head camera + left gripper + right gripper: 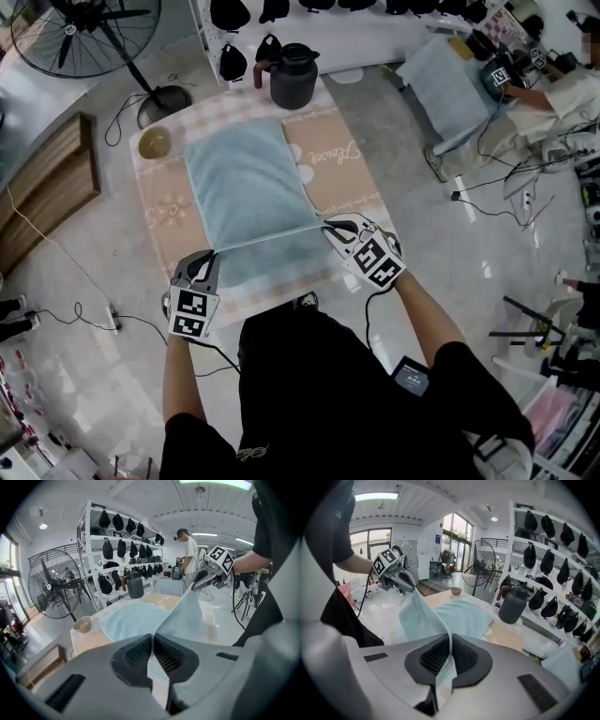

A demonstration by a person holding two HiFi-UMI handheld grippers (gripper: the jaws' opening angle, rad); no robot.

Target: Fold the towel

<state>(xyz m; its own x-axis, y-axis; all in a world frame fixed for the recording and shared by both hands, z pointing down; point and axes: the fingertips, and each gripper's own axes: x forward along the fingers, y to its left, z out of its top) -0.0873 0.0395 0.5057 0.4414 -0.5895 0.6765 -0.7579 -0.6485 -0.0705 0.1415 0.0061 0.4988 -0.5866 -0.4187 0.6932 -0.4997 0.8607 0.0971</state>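
A light blue towel (246, 183) lies on the small table (354, 178), its near edge lifted off the surface and stretched in a straight line between my two grippers. My left gripper (211, 255) is shut on the towel's near left corner (151, 660). The near right corner (449, 656) is pinched in my right gripper (328, 226), which is shut too. In the left gripper view the raised towel (180, 616) runs up to the right gripper (199, 581). Across the towel (419, 616) in the right gripper view, the left gripper (404, 579) shows.
A dark jug (292, 77) stands at the table's far edge and a small tan bowl (155, 142) at its far left corner. A floor fan (89, 37) stands at the back left, a wooden crate (47, 192) to the left. Cables (497, 202) trail over the floor on the right.
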